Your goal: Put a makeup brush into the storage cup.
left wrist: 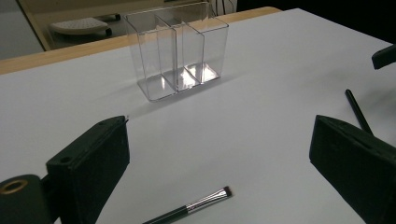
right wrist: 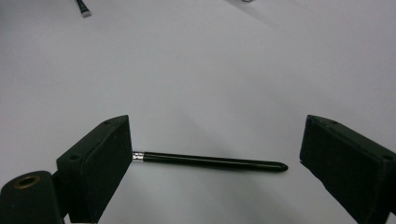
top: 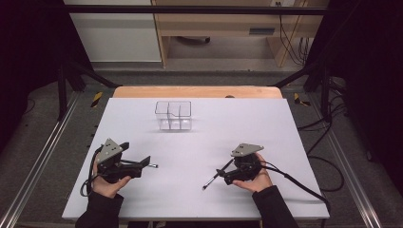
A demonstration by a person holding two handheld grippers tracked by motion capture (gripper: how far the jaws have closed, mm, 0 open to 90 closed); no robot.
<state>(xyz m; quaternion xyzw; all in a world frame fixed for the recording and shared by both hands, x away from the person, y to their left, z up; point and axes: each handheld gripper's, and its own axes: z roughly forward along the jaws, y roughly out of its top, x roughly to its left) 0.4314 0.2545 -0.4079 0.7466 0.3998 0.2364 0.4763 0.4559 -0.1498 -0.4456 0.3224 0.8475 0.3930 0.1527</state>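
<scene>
1. I have both grippers low over the white table [top: 190, 190], each near a makeup brush. The left gripper [top: 142, 165] stands wide open with nothing held; the right gripper [top: 223, 175] is spread just as wide and also empty.

2. The relation that matters: in the right gripper view, the black brush [right wrist: 210, 161] lies crosswise between the jaws, its long axis running roughly 3 to 9 o'clock. Its ferrule end [right wrist: 137, 156] is just at the inner face of the left-hand jaw, and its tapered handle tip falls short of the other jaw.

3. I judge the right gripper must turn so its jaws close across the handle, not along it.

4. In the left gripper view, the second brush [left wrist: 196, 207] lies low between the jaws, bristles pointing toward 2 o'clock, handle running off the bottom edge.

5. The clear three-compartment organiser [top: 173, 115] stands upright at 12 o'clock on the table, well apart from both grippers and slightly nearer the left one.

6. The high view gives the whole layout, but the left gripper hides most of the second brush; the left gripper view shows its silver ferrule and dark bristles, and the empty compartments.
</scene>
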